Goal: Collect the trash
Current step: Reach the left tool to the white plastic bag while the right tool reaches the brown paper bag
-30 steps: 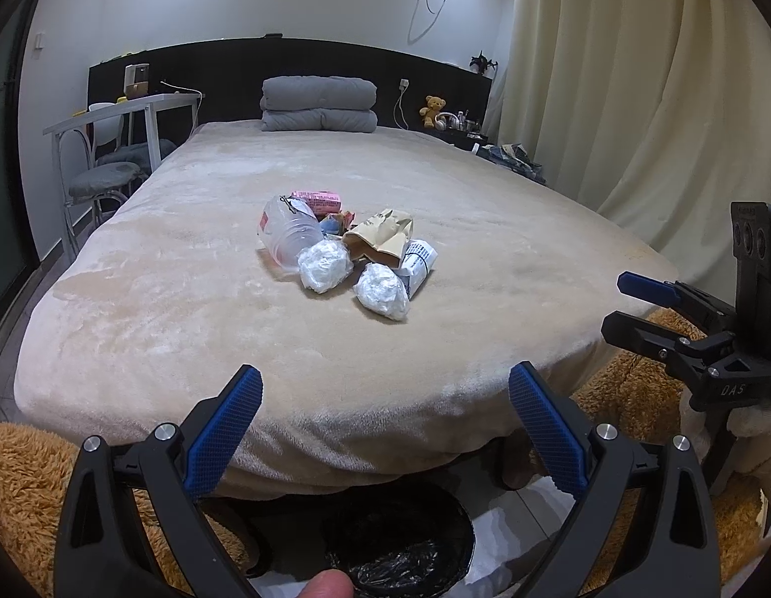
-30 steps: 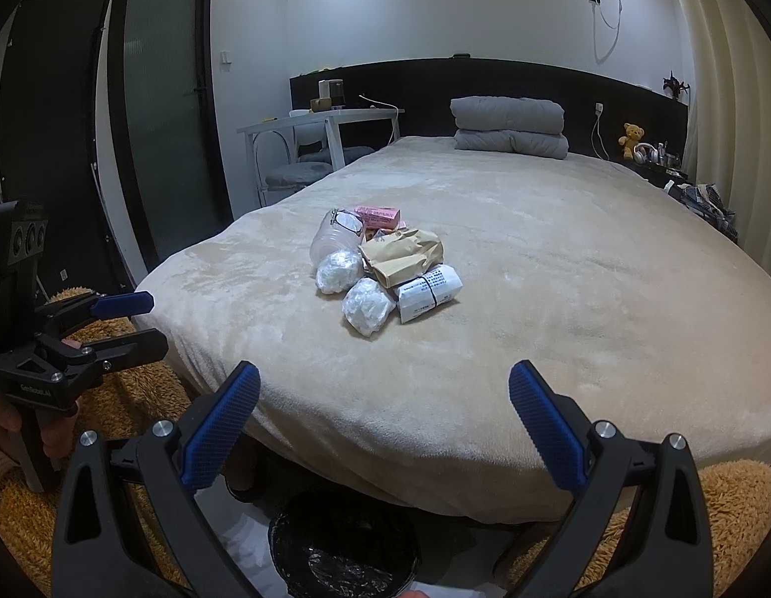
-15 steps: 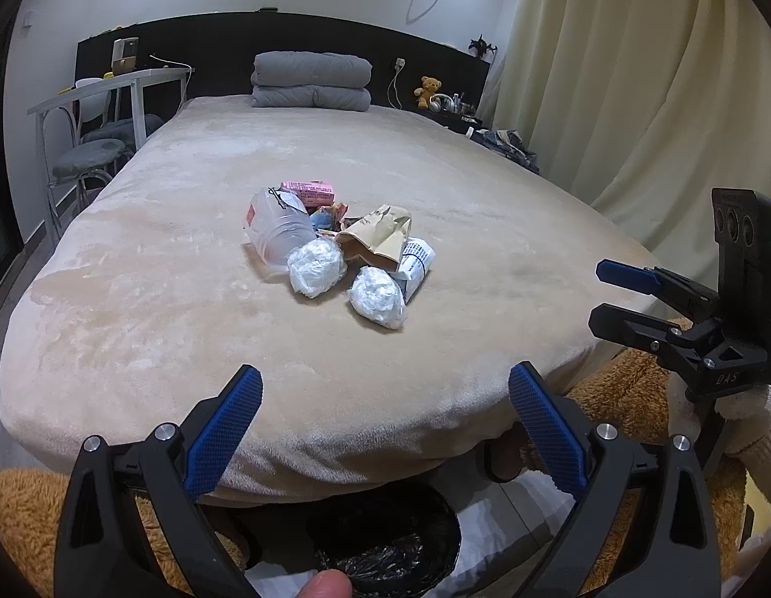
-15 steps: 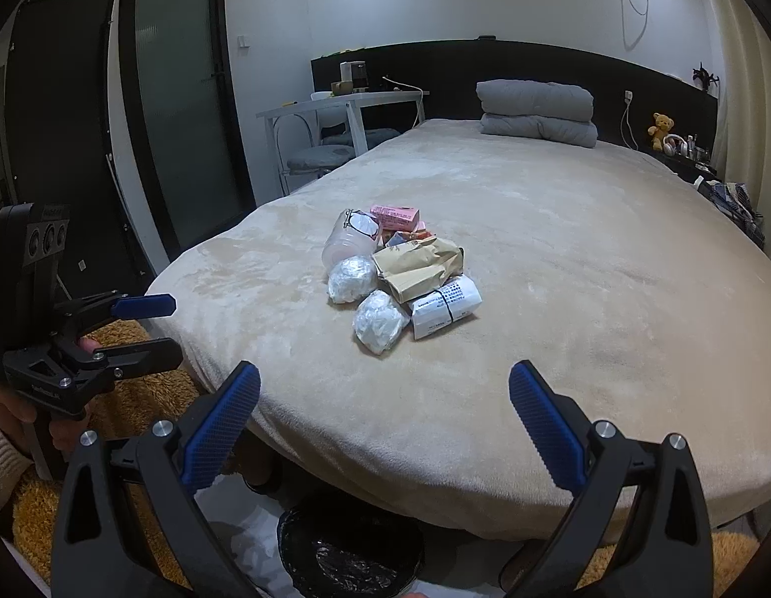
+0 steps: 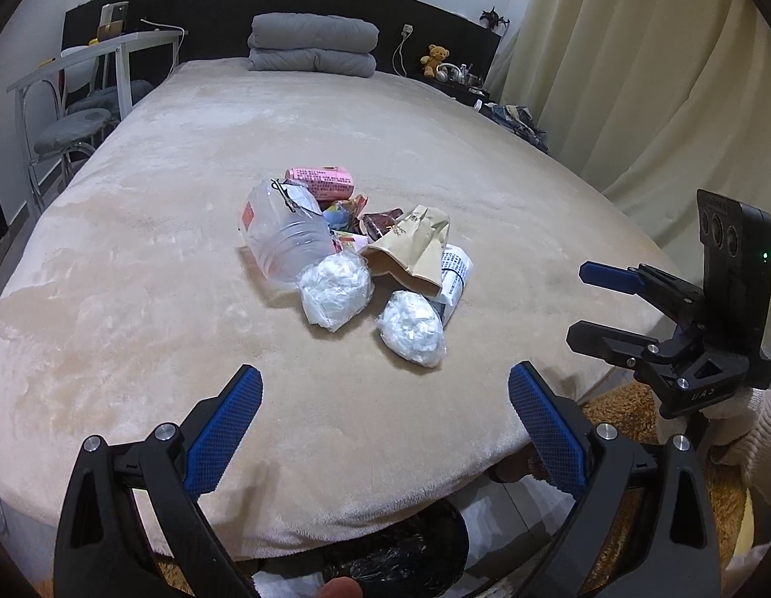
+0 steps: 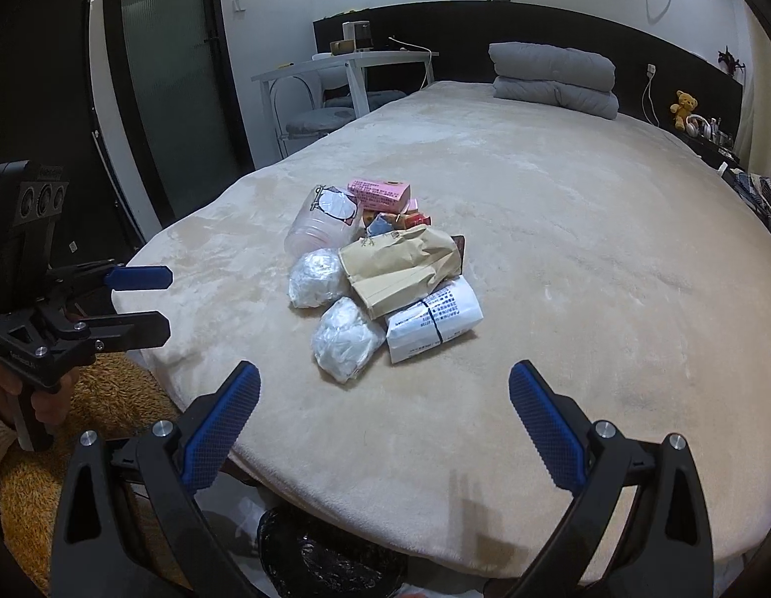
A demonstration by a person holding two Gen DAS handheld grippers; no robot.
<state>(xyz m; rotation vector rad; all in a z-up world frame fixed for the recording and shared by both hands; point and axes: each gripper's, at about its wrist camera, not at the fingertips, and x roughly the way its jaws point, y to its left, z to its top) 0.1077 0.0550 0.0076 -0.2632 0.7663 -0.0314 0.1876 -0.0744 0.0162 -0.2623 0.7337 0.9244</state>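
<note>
A heap of trash lies on the beige bed (image 5: 136,309): a clear plastic bottle (image 5: 286,234), a pink box (image 5: 321,182), a brown paper bag (image 5: 415,244), a white printed packet (image 6: 433,319) and two crumpled white plastic balls (image 5: 335,291) (image 5: 413,329), with small wrappers behind. My left gripper (image 5: 385,398) hangs open over the bed's near edge, short of the heap and empty. My right gripper (image 6: 385,398) is open and empty too, nearest the white ball (image 6: 345,339). Each gripper shows from the side in the other's view (image 5: 594,304) (image 6: 151,299). A black-lined bin (image 5: 395,558) (image 6: 330,558) sits on the floor below the bed edge.
Folded grey bedding (image 5: 313,45) lies at the head of the bed. A white desk with chairs (image 5: 76,94) stands on the left, curtains (image 5: 634,74) on the right. A brown shaggy rug (image 6: 111,398) covers the floor by the bed.
Both grippers have moved forward and up over the bed edge, so the trash heap looks closer and larger. Their jaws have stayed open. The heap has not moved.
</note>
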